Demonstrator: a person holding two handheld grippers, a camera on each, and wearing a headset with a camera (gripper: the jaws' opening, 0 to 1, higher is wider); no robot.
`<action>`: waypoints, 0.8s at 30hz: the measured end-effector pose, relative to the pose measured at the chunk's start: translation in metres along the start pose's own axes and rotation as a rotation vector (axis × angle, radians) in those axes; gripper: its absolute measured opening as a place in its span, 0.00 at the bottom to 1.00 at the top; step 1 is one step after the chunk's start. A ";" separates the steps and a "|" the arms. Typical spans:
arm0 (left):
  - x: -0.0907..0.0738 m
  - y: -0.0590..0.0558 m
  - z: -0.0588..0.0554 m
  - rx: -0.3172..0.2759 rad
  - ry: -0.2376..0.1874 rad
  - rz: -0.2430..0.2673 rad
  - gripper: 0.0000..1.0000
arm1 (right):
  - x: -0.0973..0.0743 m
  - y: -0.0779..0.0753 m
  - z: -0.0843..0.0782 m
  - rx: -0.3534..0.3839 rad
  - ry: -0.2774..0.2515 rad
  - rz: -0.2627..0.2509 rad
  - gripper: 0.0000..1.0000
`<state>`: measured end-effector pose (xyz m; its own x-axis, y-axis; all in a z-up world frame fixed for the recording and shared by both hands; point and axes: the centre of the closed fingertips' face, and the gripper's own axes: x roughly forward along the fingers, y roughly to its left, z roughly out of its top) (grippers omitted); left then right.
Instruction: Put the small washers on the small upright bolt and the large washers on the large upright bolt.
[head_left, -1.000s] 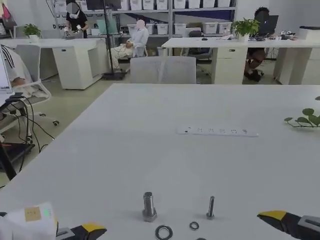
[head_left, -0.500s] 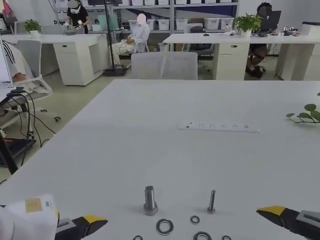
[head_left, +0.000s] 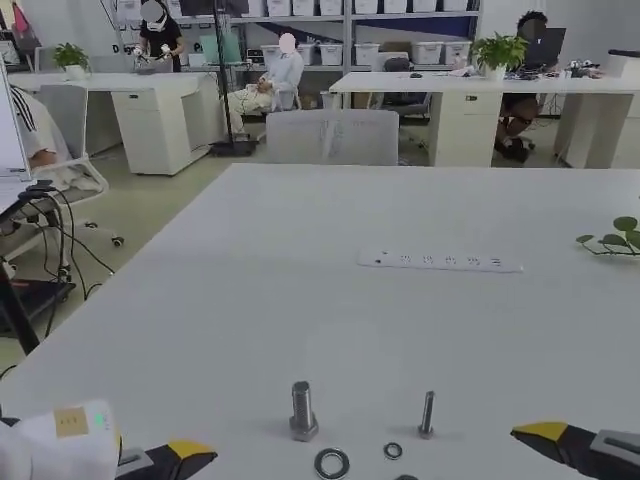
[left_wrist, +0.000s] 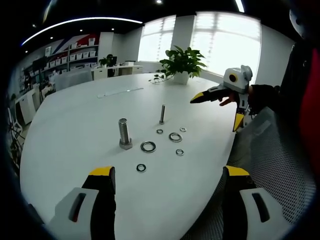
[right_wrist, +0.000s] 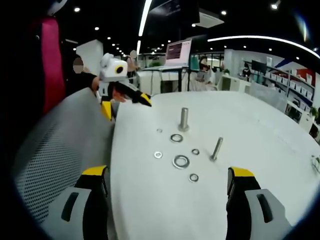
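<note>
Your left gripper (left_wrist: 168, 172) has its jaws spread wide with nothing between them. It sits low by the near edge of the table (left_wrist: 75, 120), pointing across at the other tool. Your right gripper (right_wrist: 167, 172) mirrors it on the far side, jaws well apart and empty.

Between the two grippers the washers lie flat and loose on the table, on your side of the bolts. In the left gripper view I count two large and four small. One large washer (left_wrist: 148, 146) lies just beside the large bolt (left_wrist: 124, 134), and the other large washer (left_wrist: 175, 137) is nearer the small bolt (left_wrist: 162, 114). One small washer (left_wrist: 141, 168) lies closest to your left jaws, and the rest are scattered around the large ones. Both bolts stand upright, head down, well apart, with bare shanks.

So I judge you are at the very start, with the first pick not yet made. The large washer by the large bolt looks the easiest opener for your left gripper. You would come down over it, narrow the jaws across its rim, and expect a thin flat ring to slip. Once you hold it, level the hole over the bolt tip before you let go.
</note>
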<state>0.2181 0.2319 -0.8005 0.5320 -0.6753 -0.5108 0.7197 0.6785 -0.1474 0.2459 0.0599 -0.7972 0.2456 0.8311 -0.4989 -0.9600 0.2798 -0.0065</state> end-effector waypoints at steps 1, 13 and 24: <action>0.000 0.000 0.000 0.001 -0.001 0.000 0.88 | 0.000 -0.001 0.000 0.000 -0.002 -0.002 1.00; 0.000 0.002 0.001 0.022 -0.005 0.011 0.89 | 0.002 -0.001 -0.005 0.006 0.004 -0.006 1.00; 0.001 0.002 0.001 0.025 -0.006 0.015 0.88 | 0.001 -0.005 -0.004 -0.003 0.010 -0.007 1.00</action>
<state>0.2205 0.2327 -0.8006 0.5456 -0.6668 -0.5076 0.7226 0.6811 -0.1180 0.2501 0.0576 -0.8015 0.2506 0.8246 -0.5072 -0.9588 0.2838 -0.0123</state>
